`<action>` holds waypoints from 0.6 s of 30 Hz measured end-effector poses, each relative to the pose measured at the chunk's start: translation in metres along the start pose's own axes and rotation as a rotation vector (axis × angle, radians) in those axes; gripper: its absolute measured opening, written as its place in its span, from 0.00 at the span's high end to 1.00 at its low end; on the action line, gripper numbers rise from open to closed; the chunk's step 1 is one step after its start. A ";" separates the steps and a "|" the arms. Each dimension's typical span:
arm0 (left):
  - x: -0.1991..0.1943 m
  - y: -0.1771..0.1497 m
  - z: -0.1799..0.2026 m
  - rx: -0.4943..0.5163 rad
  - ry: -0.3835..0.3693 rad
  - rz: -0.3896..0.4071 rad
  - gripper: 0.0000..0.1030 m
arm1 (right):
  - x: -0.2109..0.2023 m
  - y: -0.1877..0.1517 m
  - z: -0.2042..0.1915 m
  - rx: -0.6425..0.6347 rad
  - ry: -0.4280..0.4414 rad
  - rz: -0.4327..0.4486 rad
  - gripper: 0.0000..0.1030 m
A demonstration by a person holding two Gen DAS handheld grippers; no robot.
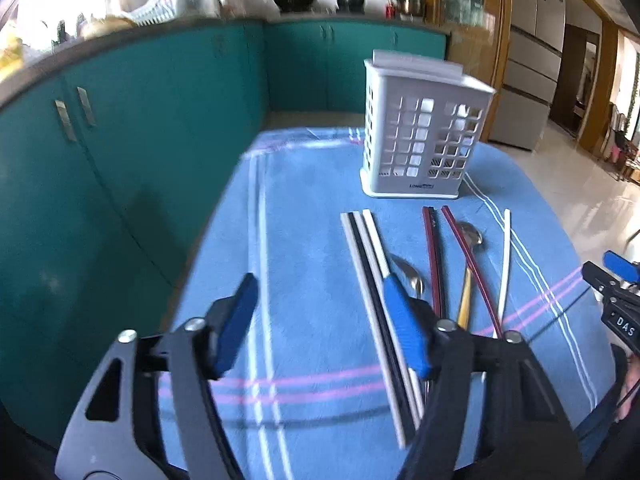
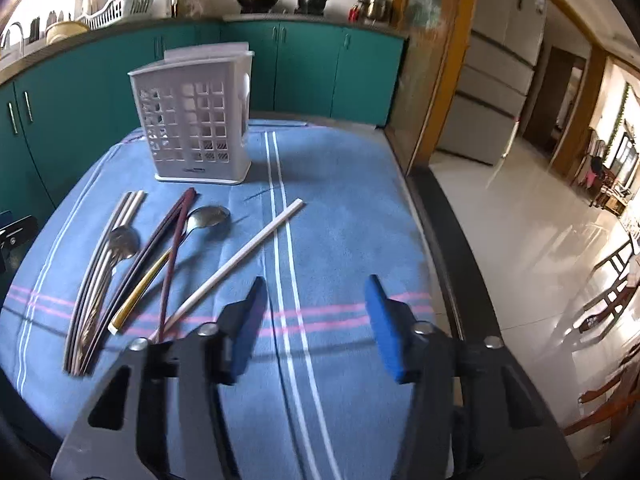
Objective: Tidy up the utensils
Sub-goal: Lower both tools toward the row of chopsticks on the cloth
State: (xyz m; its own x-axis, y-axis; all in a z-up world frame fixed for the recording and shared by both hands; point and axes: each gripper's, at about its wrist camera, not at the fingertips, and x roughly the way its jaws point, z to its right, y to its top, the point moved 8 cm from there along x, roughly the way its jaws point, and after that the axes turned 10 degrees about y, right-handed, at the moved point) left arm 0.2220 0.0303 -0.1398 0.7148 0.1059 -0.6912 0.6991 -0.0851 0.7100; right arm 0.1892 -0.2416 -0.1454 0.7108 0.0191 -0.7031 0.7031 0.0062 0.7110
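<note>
A white slotted utensil holder (image 1: 424, 136) (image 2: 196, 120) stands upright at the far side of the blue cloth. In front of it lie white and black chopsticks (image 1: 372, 280) (image 2: 104, 256), dark red chopsticks (image 1: 434, 256) (image 2: 168, 240), two metal spoons (image 1: 470, 236) (image 2: 208, 216), one with a gold handle, and a lone white chopstick (image 1: 505, 264) (image 2: 244, 252). My left gripper (image 1: 324, 320) is open and empty, hovering just left of the utensils. My right gripper (image 2: 316, 320) is open and empty, just right of them; its tip also shows in the left wrist view (image 1: 612, 276).
The blue striped cloth (image 1: 312, 240) (image 2: 352, 200) covers the table. Teal kitchen cabinets (image 1: 120, 160) (image 2: 312, 72) run behind and to the left. The table's right edge (image 2: 440, 208) drops to a glossy tiled floor.
</note>
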 end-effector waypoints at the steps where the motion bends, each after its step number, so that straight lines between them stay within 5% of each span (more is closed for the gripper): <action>1: 0.011 0.004 0.005 0.017 0.002 -0.010 0.39 | 0.010 0.006 0.001 -0.002 0.001 -0.012 0.51; 9: 0.094 0.004 0.033 0.093 0.022 -0.145 0.38 | 0.050 0.023 0.003 0.013 0.023 -0.058 0.51; 18: 0.119 0.004 0.008 0.025 0.052 -0.197 0.37 | 0.097 0.041 0.014 0.045 0.028 -0.120 0.51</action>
State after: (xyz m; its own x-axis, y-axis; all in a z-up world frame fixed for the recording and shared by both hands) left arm 0.3098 0.0348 -0.2204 0.5625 0.1743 -0.8082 0.8262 -0.0819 0.5574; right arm 0.2872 -0.2532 -0.1845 0.6211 0.0487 -0.7822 0.7837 -0.0350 0.6201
